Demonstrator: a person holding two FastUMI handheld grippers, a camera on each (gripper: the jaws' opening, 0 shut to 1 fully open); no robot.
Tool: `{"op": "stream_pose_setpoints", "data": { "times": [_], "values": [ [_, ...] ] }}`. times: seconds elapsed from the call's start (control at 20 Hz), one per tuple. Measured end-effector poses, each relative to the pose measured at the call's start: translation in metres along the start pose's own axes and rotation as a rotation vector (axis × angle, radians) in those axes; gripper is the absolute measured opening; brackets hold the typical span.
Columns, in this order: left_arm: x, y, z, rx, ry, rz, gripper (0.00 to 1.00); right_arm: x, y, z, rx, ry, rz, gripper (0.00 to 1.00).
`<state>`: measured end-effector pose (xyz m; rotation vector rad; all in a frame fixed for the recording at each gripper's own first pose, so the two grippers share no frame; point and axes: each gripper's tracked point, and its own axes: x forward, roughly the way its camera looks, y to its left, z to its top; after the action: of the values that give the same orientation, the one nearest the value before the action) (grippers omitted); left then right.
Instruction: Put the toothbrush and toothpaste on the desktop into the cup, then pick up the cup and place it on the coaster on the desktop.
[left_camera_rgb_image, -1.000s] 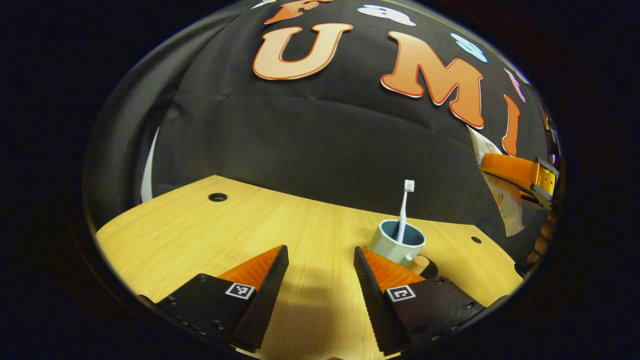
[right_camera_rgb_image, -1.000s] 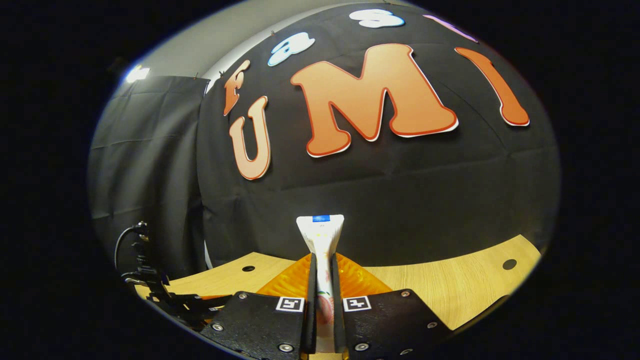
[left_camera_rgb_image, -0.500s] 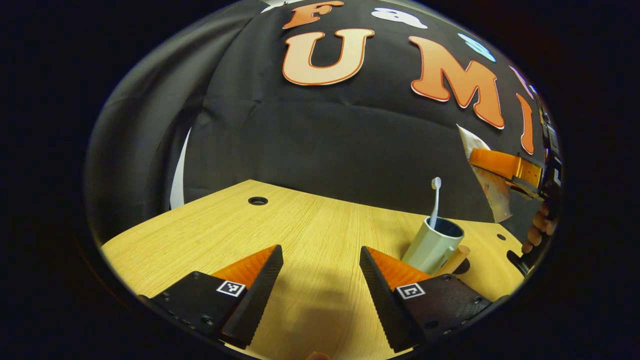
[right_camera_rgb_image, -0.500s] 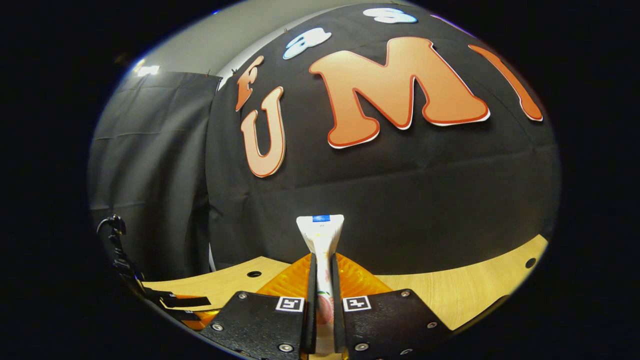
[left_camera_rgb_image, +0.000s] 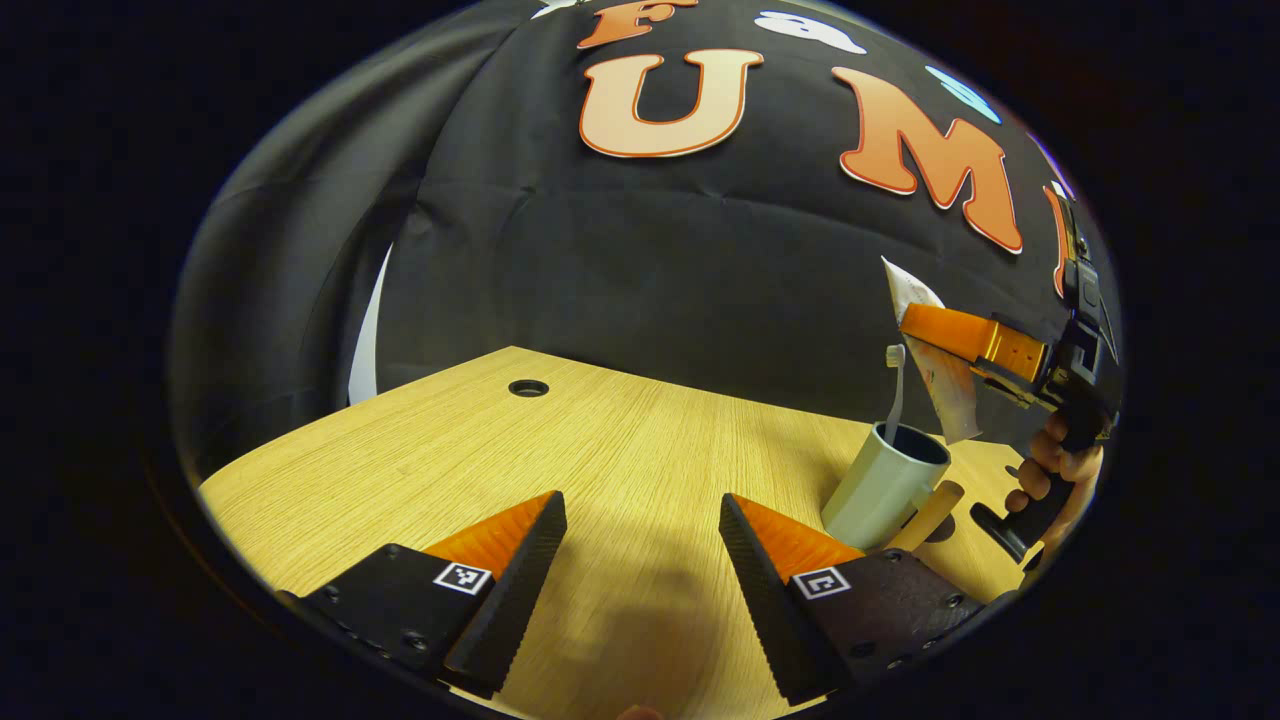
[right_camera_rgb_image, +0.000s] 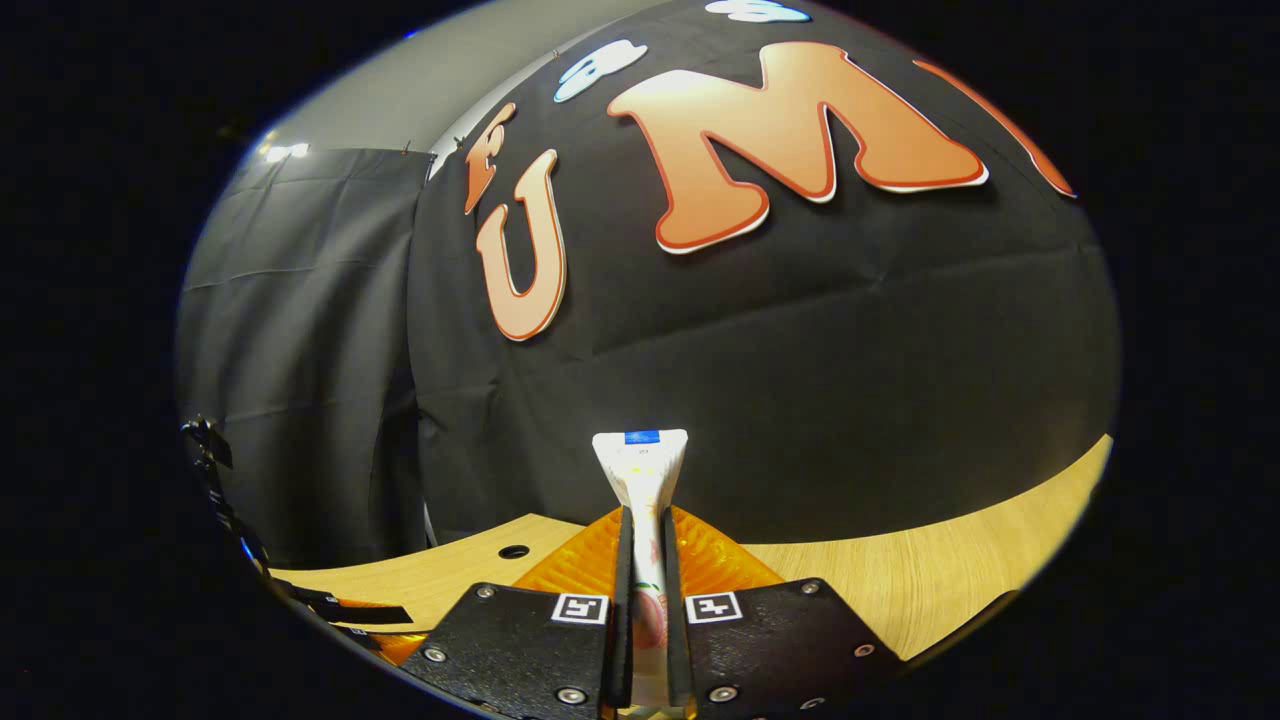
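In the left gripper view, the left hand-held gripper (left_camera_rgb_image: 640, 560) hovers low over a pale wooden counter (left_camera_rgb_image: 600, 450) with its two fingers spread wide and nothing between them. At about 3 o'clock stands a pale cup (left_camera_rgb_image: 885, 485) with a dark inside, on the counter just beyond the gripper's own right finger. A white toothbrush (left_camera_rgb_image: 894, 385) stands in the cup, head up, leaning against the rim. A short wooden piece juts out beside the cup's base, next to a dark round patch that may be the coaster; it is too hidden to tell. Above and just right of the cup, a hand (left_camera_rgb_image: 1050, 475) holds the right hand-held gripper (left_camera_rgb_image: 925, 330), which grips a white toothpaste (left_camera_rgb_image: 935, 365) tube hanging over the cup's mouth.

In the right gripper view, that gripper's fingers are closed tight on the tube, whose flat crimped end points up at 12 o'clock.
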<state>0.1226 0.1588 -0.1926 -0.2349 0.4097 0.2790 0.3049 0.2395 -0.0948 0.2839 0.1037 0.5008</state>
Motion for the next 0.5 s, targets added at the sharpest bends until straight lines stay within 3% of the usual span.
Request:
{"op": "stream_pose_setpoints", "data": {
  "times": [0.5],
  "values": [
    [-0.002, -0.001, 0.003, -0.019, -0.011, -0.005, 0.94, -0.008, -0.019, -0.027, -0.019, 0.063, -0.064, 0.14]
  ]
}}
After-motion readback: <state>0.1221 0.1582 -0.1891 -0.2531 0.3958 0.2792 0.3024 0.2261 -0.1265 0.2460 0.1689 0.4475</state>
